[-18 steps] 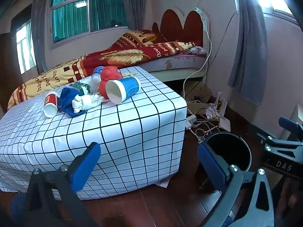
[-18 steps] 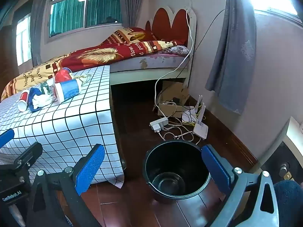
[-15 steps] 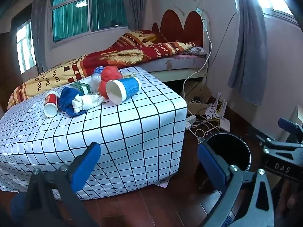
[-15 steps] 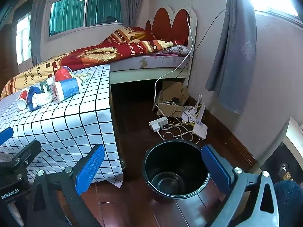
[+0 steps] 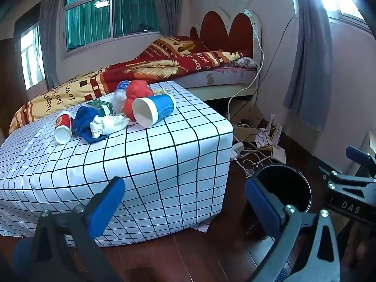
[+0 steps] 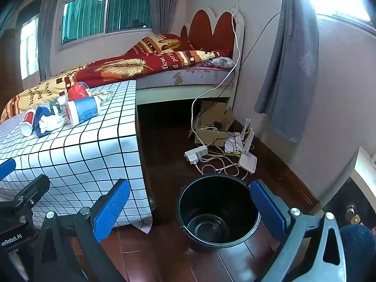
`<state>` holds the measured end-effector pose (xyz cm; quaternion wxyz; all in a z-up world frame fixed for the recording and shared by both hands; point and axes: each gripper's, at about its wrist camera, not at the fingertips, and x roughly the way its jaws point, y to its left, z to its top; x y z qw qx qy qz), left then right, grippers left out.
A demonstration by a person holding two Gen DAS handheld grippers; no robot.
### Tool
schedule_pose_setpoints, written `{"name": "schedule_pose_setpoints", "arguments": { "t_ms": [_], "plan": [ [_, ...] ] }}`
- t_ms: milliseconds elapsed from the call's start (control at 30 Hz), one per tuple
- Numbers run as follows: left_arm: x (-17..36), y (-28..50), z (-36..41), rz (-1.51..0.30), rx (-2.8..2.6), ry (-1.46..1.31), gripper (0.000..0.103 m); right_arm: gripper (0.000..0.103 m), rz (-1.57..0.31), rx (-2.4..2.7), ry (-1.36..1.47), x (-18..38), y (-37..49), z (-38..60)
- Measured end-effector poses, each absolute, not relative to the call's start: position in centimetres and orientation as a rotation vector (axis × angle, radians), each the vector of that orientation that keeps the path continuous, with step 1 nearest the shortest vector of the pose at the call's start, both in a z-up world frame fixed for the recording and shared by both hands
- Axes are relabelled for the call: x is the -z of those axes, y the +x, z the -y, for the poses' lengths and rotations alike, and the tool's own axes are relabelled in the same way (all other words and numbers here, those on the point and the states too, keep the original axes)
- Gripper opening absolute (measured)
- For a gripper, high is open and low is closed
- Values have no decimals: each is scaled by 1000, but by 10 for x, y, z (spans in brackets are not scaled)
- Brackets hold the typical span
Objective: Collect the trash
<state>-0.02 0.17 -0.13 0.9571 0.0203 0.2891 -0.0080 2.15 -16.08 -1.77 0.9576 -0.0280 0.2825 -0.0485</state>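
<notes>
Trash lies on a table with a white checked cloth (image 5: 141,164): a big blue paper cup (image 5: 154,112) on its side, a red bag (image 5: 137,90), a white crumpled tissue (image 5: 107,125) on a blue cloth (image 5: 83,121), a small red cup (image 5: 63,128), a green carton (image 5: 99,105) and a clear bottle (image 5: 118,96). A black empty bin (image 6: 218,211) stands on the floor right of the table. My left gripper (image 5: 183,204) is open and empty, low in front of the table. My right gripper (image 6: 188,209) is open and empty, just above the bin.
A bed with a red and yellow blanket (image 5: 145,70) stands behind the table. Cables, a power strip (image 6: 196,154), a router (image 6: 248,155) and a cardboard box (image 6: 211,122) lie on the wooden floor by the wall. Grey curtains (image 6: 286,70) hang at right.
</notes>
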Motion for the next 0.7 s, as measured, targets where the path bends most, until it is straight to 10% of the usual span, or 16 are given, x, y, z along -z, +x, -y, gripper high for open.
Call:
{"name": "schedule_pose_setpoints", "arguments": {
  "t_ms": [700],
  "plan": [
    [3,1,-2,-593,14,40,103,103,-578,99,-66,16,26,165]
  ]
}}
